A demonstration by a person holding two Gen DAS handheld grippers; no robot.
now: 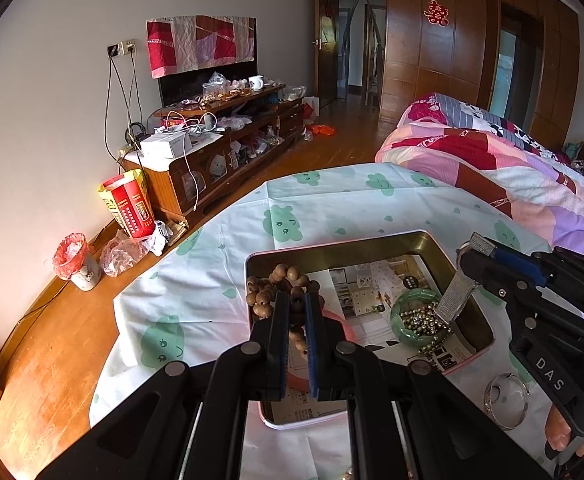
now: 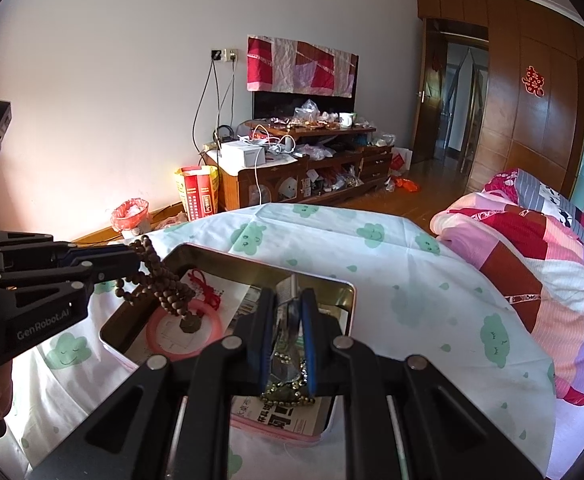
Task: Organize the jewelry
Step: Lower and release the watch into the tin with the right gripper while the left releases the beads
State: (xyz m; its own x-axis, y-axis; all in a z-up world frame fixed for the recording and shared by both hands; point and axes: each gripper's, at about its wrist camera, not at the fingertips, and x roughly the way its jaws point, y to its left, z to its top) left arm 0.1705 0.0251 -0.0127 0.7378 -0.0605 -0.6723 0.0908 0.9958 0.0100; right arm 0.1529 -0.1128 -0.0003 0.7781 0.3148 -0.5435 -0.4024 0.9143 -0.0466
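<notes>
A pink-rimmed metal tin point(image 1: 371, 240) lined with printed paper sits on the cloud-print cloth. My left gripper point(image 1: 297, 300) is shut on a brown wooden bead string point(image 1: 280, 284), holding it over the tin's left part; the beads hang down in the right wrist view point(image 2: 164, 280) above a pink bangle point(image 2: 184, 334). My right gripper point(image 2: 290, 308) is shut on a silver mesh watch band point(image 1: 457, 292), over a green jade bangle point(image 1: 399, 312) with a metal bead chain point(image 1: 421, 320) inside it.
A silver bangle point(image 1: 505, 398) lies on the cloth right of the tin. A quilted bed point(image 1: 511, 168) lies to the right. A cluttered TV cabinet point(image 1: 220, 140), a red bag and a small bin stand by the wall.
</notes>
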